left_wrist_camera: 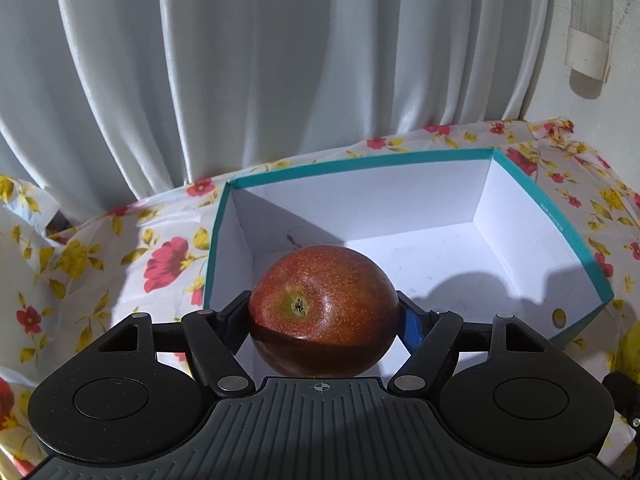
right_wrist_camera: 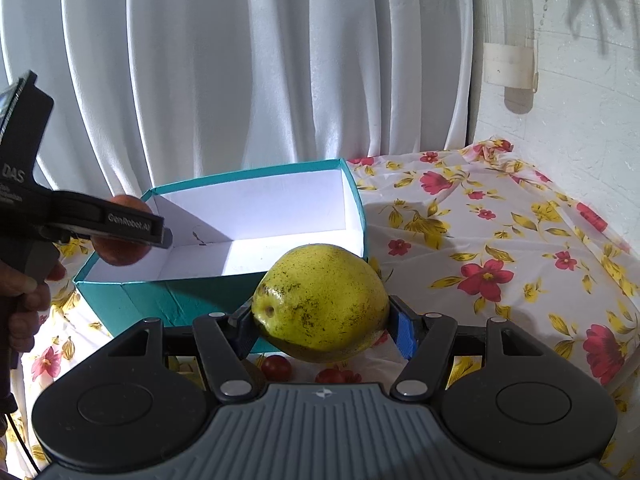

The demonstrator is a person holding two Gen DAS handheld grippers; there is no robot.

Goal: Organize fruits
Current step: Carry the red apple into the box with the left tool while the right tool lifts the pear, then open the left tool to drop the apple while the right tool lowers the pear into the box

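I hold both fruits clamped: left gripper point(left_wrist_camera: 324, 312) pinches the red apple point(left_wrist_camera: 322, 308) over the box point(left_wrist_camera: 540, 200) (still empty); right gripper point(right_wrist_camera: 320, 320) pinches the yellow pear point(right_wrist_camera: 320, 300) beside it. Neither is deposited; small red fruits point(right_wrist_camera: 276, 366) remain on the cloth.

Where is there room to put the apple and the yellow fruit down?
The teal box is bare inside, its whole white floor free. The flowered cloth right of the box is open too. Near the right gripper it is crowded: small red fruits lie below.
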